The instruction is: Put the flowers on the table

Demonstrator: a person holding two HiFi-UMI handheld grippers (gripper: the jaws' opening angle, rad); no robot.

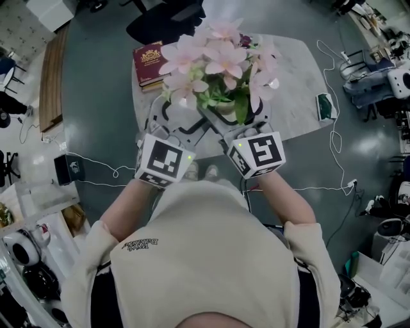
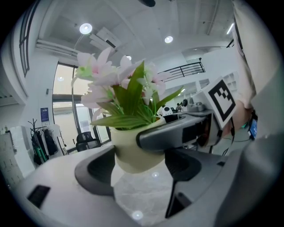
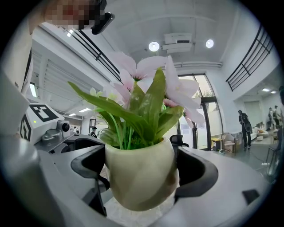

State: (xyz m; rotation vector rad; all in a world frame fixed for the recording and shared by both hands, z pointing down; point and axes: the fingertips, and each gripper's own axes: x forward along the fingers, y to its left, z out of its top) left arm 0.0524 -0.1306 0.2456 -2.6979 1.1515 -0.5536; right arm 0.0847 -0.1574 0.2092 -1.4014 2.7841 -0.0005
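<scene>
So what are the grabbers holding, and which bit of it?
The flower pot. The right gripper clamps its round cream sides. The left gripper is around the pot too; whether it squeezes cannot be told.

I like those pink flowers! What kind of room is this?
Probably an office or workshop: there's a black desk chair, cables trailing over the grey floor, and benches crowded with equipment at the right. The left gripper and right gripper hold the pot over a pale table.
</scene>
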